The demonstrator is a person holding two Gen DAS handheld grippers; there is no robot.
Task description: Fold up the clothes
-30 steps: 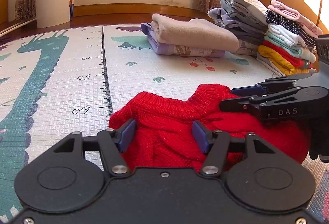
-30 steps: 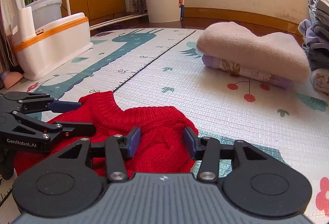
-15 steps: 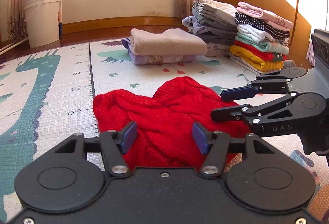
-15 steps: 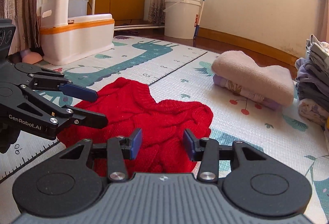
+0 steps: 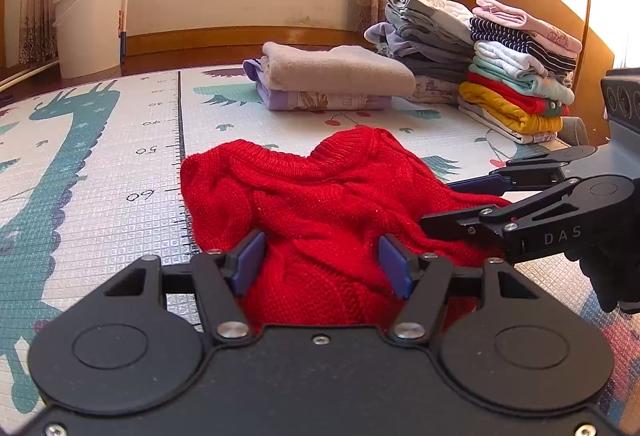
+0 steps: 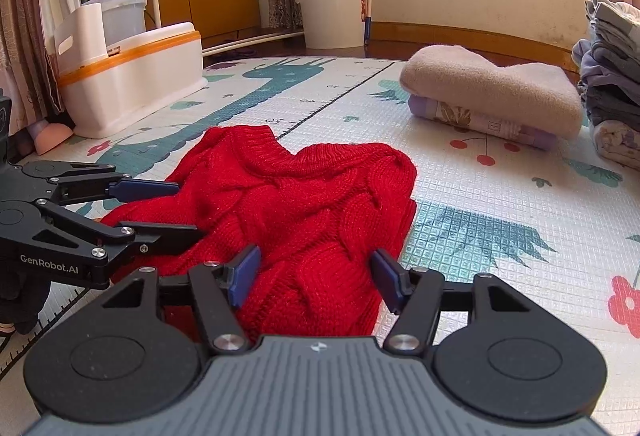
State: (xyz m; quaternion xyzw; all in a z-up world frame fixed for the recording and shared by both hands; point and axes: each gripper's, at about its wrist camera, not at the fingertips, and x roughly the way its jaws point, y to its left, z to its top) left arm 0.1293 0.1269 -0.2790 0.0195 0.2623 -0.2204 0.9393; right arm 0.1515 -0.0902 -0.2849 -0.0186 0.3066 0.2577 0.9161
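Sunlit floor covered by a pale foam play mat (image 5: 120, 228) printed with a teal giraffe and a ruler scale. At its middle lies a crumpled red cable-knit sweater (image 5: 320, 204), spread loosely. Left gripper (image 5: 322, 264) hovers low at the sweater's near edge, blue-padded jaws wide apart, holding nothing. Right gripper (image 6: 314, 278) hovers likewise beside it, jaws wide apart and empty. Beyond sit a folded beige towel on a lilac cloth (image 5: 332, 70), a tall stack of folded clothes (image 5: 516, 72), and a white plastic bucket (image 6: 330, 6).
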